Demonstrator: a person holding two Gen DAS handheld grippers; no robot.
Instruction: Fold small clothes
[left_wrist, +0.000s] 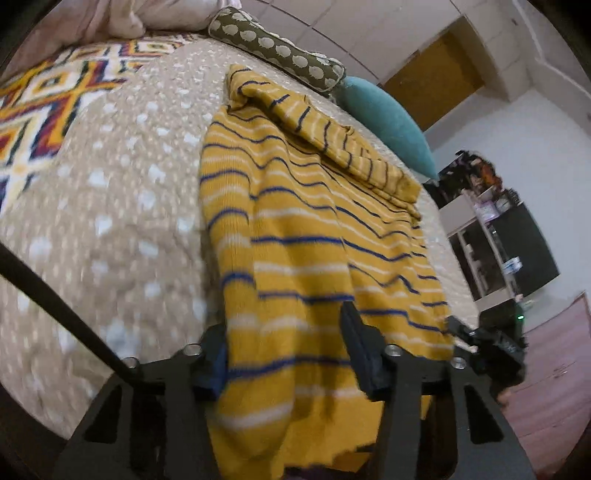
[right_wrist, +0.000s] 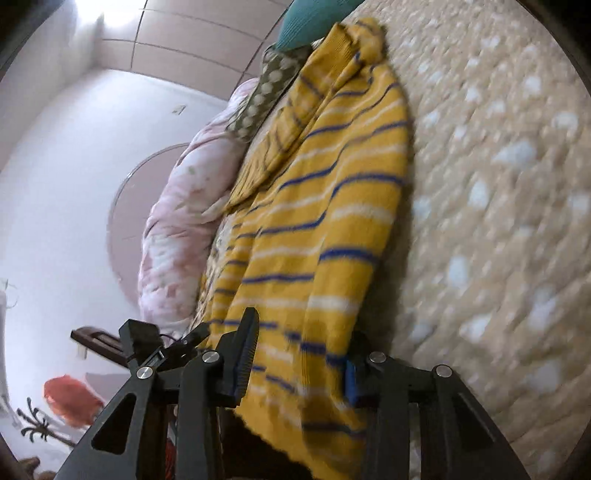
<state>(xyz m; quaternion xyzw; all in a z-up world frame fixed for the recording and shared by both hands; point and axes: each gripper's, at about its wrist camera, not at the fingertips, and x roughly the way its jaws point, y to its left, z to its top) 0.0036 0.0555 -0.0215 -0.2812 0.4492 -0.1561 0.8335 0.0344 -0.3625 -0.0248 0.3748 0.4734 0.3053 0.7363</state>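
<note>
- A bed with a beige quilted white-spotted cover (left_wrist: 110, 192) fills the room's middle.
- At its head lie an olive dotted bolster (left_wrist: 280, 48), a teal cushion (left_wrist: 388, 122) and a pink crumpled duvet (right_wrist: 177, 221).
- Beyond the bed, white walls (left_wrist: 517, 147) and dark cluttered shelves (left_wrist: 495, 236).

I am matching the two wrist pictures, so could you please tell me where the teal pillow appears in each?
Left wrist: teal pillow lies upper right, past the sweater's far end.
Right wrist: teal pillow sits at the top edge, centre.
Shared landmark: the yellow striped sweater runs toward it.
</note>
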